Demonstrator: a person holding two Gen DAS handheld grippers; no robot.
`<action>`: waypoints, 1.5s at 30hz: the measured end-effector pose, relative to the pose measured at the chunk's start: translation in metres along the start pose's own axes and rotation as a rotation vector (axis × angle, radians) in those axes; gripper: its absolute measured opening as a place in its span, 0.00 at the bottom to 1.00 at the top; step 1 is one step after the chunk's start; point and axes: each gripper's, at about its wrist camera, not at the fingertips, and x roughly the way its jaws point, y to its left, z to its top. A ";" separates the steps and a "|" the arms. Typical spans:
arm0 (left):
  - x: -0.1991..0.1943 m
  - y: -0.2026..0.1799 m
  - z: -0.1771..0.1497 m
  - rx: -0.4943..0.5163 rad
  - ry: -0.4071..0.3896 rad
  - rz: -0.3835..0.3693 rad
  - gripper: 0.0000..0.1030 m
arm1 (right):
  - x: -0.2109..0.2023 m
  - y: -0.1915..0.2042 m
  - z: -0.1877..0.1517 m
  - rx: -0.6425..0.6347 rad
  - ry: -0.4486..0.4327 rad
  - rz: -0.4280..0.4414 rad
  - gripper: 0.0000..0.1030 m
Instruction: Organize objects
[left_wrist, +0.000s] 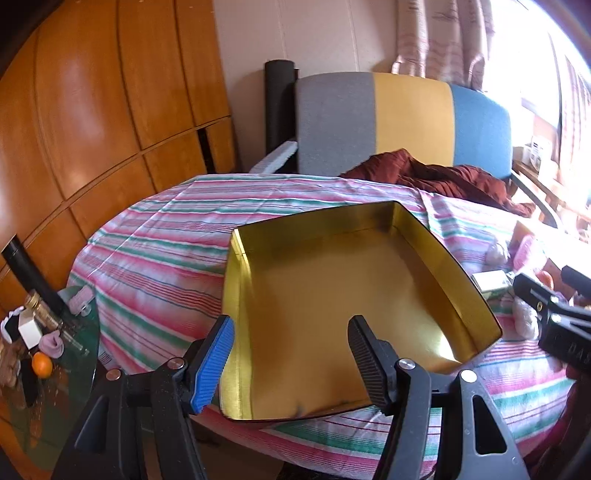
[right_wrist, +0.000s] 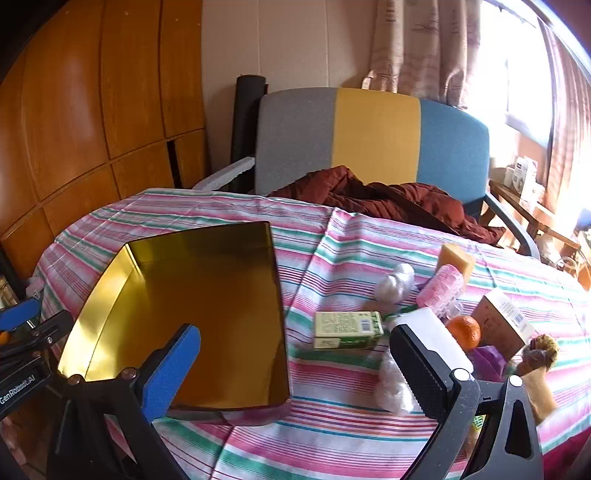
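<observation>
Both jaws gape over the tin's (left_wrist: 332, 295) near rim.

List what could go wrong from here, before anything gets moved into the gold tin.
1. The gold tin reaches the near table edge, and the striped cloth under it is loose and creased; a knock may slide it off.
2. The green carton, orange and pink roll lie crowded; the wide-open right claw could nudge neighbours, and the orange may roll.
3. The left claw hangs open over the tin, in the drop path.

Empty gold tin (left_wrist: 332, 295) beside clutter (right_wrist: 424, 314)
</observation>
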 end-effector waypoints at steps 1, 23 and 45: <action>0.000 -0.003 0.000 0.012 0.001 -0.011 0.63 | 0.000 -0.005 0.000 0.010 0.000 -0.009 1.00; 0.014 -0.098 0.017 0.176 0.161 -0.568 0.63 | -0.021 -0.146 0.000 0.146 0.015 -0.253 1.00; 0.101 -0.247 0.079 0.542 0.449 -0.592 0.73 | -0.009 -0.225 0.001 0.294 0.007 -0.186 1.00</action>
